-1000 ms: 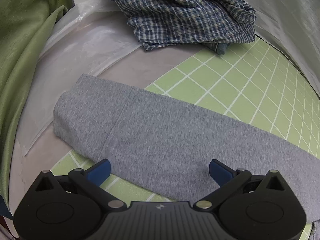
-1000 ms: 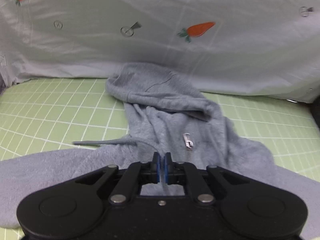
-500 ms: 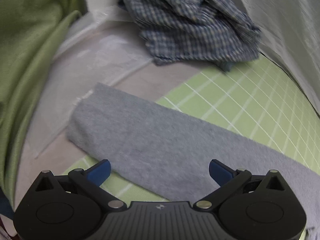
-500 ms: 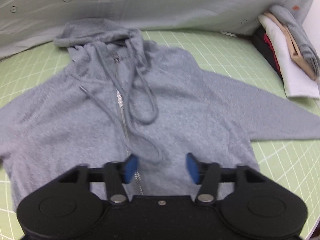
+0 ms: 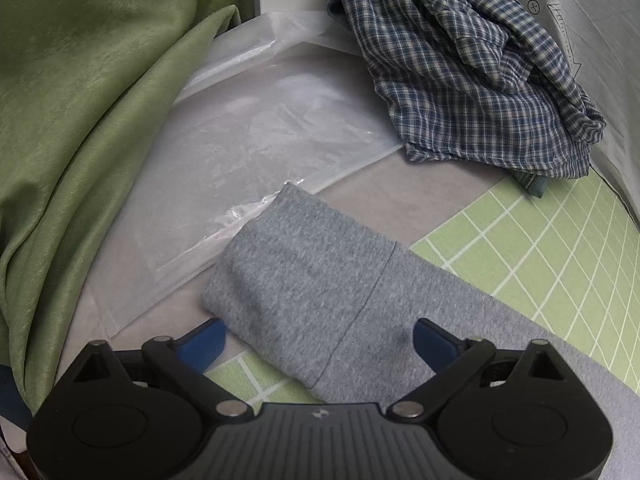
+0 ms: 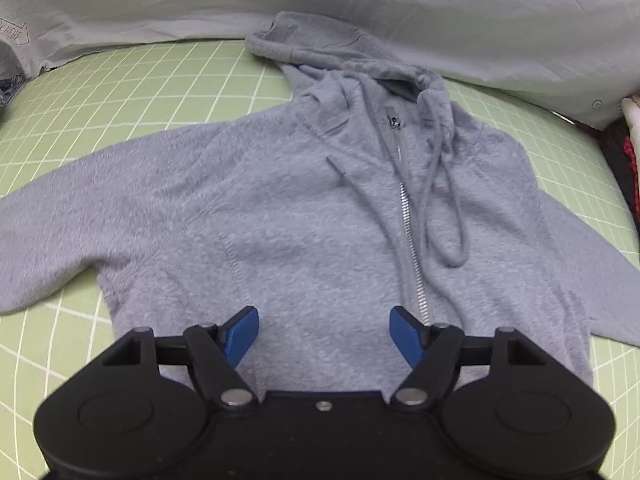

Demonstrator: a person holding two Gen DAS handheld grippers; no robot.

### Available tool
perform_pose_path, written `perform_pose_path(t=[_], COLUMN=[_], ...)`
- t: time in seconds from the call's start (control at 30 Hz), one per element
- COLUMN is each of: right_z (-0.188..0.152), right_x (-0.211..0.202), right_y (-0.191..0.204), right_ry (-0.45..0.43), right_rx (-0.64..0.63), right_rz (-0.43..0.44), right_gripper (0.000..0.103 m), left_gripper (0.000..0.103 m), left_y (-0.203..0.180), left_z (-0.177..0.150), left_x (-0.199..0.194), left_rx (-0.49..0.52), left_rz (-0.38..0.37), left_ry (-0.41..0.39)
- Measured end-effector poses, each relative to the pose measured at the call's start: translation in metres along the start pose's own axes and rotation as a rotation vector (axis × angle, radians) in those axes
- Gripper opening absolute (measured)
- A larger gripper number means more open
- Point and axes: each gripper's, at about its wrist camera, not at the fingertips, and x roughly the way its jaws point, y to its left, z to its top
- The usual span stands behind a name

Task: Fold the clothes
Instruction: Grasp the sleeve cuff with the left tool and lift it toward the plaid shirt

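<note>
Flat — grey hoodie [image 6: 320, 216]; jaws apart

Left hand-held gripper [image 5: 316, 336]: black plastic body, ribbed centre with small logo, round side discs, silver pivot pins, blue fingertip pads [image 5: 434, 338]. Right hand-held gripper [image 6: 324, 330]: matching, smooth centre, one screw.

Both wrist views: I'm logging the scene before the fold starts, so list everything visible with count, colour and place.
Hoodie: one, grey, spread front up on the mat, zipped, hood toward the sheet.
Sleeve cuff: one, grey, lying past the mat's edge.
Cutting mat: one, green with white grid, under the hoodie.
Checked shirt: one, blue and white, crumpled beyond the cuff.
Plastic bag: one, clear, flat beside the cuff.
Curtain: one, green, at left.
Sheet: one, pale, carrot print, behind the hood.
Left gripper: open, over the cuff.
Right gripper: open, over the hem.
</note>
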Motion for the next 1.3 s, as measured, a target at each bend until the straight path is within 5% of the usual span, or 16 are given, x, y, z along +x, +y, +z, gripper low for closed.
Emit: perform_pose_path(t=[0.17,0.27,0.37,0.43,0.87,1.03,1.2,1.27,1.3], right_z=[-0.003,-0.003,-0.004,-0.005,-0.046,-0.078,-0.103,-0.11,-0.114], right_x=[0.001,0.001,0.001,0.0,-0.022,-0.036,-0.051,-0.057,-0.06], right_y=[0.0,-0.002,-0.006,-0.009,-0.076,-0.12,-0.173,-0.194,-0.204], right_ry=[0.007,0.006,0.002,-0.005,-0.076,-0.086,-0.092,-0.094,-0.098], right_rx=[-0.002,0.0,0.014,0.023,0.256,0.327,0.354,0.365,0.369], right_rz=[-0.014,-0.026,-0.026,-0.02,0.02,0.002,-0.035,-0.051,-0.059], right_gripper=[0.073,0.073,0.073,0.073,0.073,0.073,0.073,0.073,0.074], left_gripper=[0.084,0.066,0.042,0.016,0.013,0.012,0.014,0.02,0.031], left_y=[-0.009,-0.01,-0.012,-0.016,-0.113,-0.174,-0.236,-0.258,-0.266], left_z=[-0.001,0.0,0.002,0.004,-0.029,-0.084,-0.168,-0.203,-0.217], left_x=[0.0,-0.003,-0.008,-0.014,-0.099,-0.138,-0.173,-0.19,-0.199], left_rx=[0.055,0.055,0.037,0.034,0.332,0.475,0.585,0.638,0.66], left_rz=[0.068,0.064,0.037,0.023,-0.188,-0.346,-0.538,-0.608,-0.631], left_ry=[-0.027,-0.046,-0.05,-0.056,-0.166,-0.164,-0.08,-0.05,-0.033])
